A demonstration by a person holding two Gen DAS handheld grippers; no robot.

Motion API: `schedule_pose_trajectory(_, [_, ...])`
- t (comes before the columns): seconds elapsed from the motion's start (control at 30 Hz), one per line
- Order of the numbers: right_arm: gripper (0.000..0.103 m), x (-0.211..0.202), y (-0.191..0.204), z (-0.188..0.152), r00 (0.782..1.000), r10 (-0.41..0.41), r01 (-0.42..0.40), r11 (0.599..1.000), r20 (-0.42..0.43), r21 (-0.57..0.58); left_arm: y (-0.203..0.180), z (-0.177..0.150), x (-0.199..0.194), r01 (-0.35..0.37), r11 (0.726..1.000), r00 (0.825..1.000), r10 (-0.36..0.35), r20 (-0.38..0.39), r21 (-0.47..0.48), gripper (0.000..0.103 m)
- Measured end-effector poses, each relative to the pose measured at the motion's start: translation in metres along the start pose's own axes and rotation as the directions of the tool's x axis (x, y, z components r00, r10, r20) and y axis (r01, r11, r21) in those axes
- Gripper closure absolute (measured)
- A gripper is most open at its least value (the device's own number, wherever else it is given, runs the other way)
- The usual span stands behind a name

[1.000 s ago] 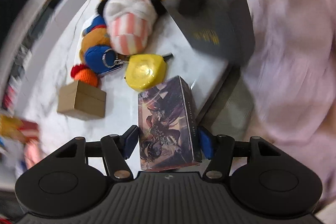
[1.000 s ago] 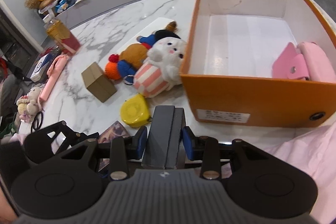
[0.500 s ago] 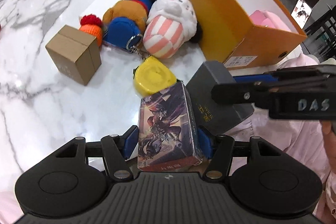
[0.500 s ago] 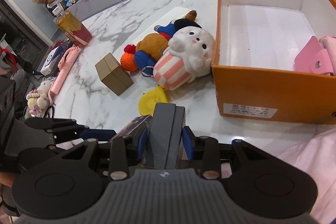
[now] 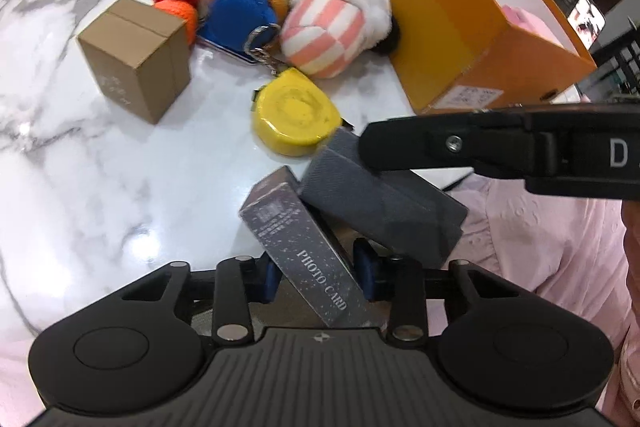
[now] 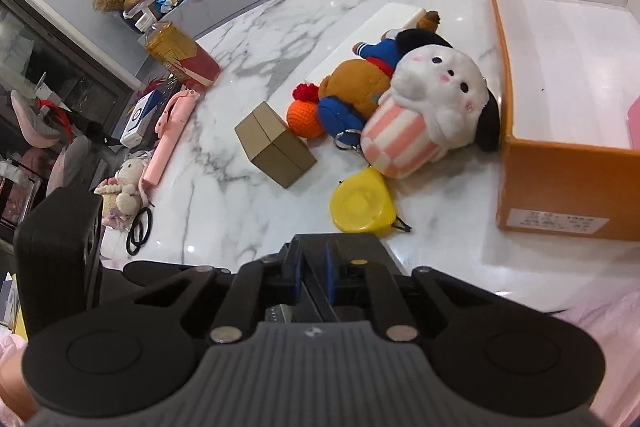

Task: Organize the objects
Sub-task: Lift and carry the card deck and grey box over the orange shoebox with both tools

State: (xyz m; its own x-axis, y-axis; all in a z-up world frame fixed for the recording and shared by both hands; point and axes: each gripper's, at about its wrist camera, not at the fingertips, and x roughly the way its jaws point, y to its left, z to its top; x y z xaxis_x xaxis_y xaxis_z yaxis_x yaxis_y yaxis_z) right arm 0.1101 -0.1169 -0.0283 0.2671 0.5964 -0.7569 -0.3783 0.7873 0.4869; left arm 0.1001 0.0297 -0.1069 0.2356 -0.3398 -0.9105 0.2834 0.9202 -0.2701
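box (image 5: 308,251) of speckled grey, "photo card" lettering along its narrow side

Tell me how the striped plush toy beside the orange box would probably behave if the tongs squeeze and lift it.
The striped plush toy looks soft and stuffed, so it would likely squash under a squeeze and feel light. Its rounded body leans against the orange box, so a push might roll it. Its fuzzy fabric probably grips well.

Photo card box (image 5: 308,255) tilted, touching grey box (image 5: 384,203) at table edge.
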Motion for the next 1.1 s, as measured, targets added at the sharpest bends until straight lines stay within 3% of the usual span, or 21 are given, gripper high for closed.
schedule_pose_trajectory(0.1, [0.084,0.000,-0.002,0.001,1.000,-0.002,0.002,1.000,-0.013,0.000,0.004,-0.001,-0.003,-0.015,1.000,1.000,0.015,0.013,-0.024,0.072])
schedule_pose_trajectory(0.13, [0.076,0.000,-0.003,0.001,1.000,-0.009,0.009,1.000,-0.016,-0.002,0.006,-0.002,-0.003,-0.012,0.999,1.000,0.012,0.015,-0.036,0.073])
schedule_pose_trajectory(0.17, [0.073,0.000,-0.004,0.001,1.000,-0.017,0.017,1.000,-0.022,0.000,0.008,-0.002,-0.003,-0.005,0.999,1.000,0.005,0.017,-0.052,0.074])
schedule_pose_trajectory(0.47, [0.065,-0.002,0.003,-0.002,0.996,-0.068,0.064,0.996,-0.063,-0.065,0.013,-0.002,-0.002,0.008,0.994,0.999,-0.004,0.042,-0.111,0.076])
schedule_pose_trajectory(0.5, [0.065,-0.001,0.002,-0.003,0.995,-0.062,0.057,0.997,-0.081,-0.061,0.013,-0.003,-0.001,0.009,0.993,0.999,-0.004,0.047,-0.116,0.076])
schedule_pose_trajectory(0.57, [0.054,0.003,-0.001,-0.005,0.992,-0.049,0.046,0.999,-0.113,-0.029,0.013,-0.004,0.000,0.024,0.992,0.998,-0.017,0.056,-0.126,0.076])
schedule_pose_trajectory(0.73, [0.044,0.009,-0.015,-0.009,0.987,-0.059,0.066,0.997,-0.151,0.045,0.007,-0.008,0.007,0.094,0.985,0.994,-0.085,0.066,-0.148,0.076])
schedule_pose_trajectory(0.83, [0.045,0.009,-0.019,-0.013,0.983,-0.100,0.108,0.993,-0.157,0.042,-0.004,-0.008,0.011,0.087,0.988,0.995,-0.079,0.063,-0.124,0.076])
schedule_pose_trajectory(0.93, [0.059,0.004,-0.027,-0.016,0.978,-0.135,0.144,0.988,-0.160,0.048,-0.009,-0.008,0.013,0.073,0.990,0.996,-0.066,0.065,-0.121,0.076])
schedule_pose_trajectory(1.1, [0.065,-0.005,-0.040,-0.020,0.978,-0.143,0.155,0.986,-0.154,0.064,-0.011,-0.008,0.010,0.051,0.991,0.996,-0.042,0.077,-0.122,0.076])
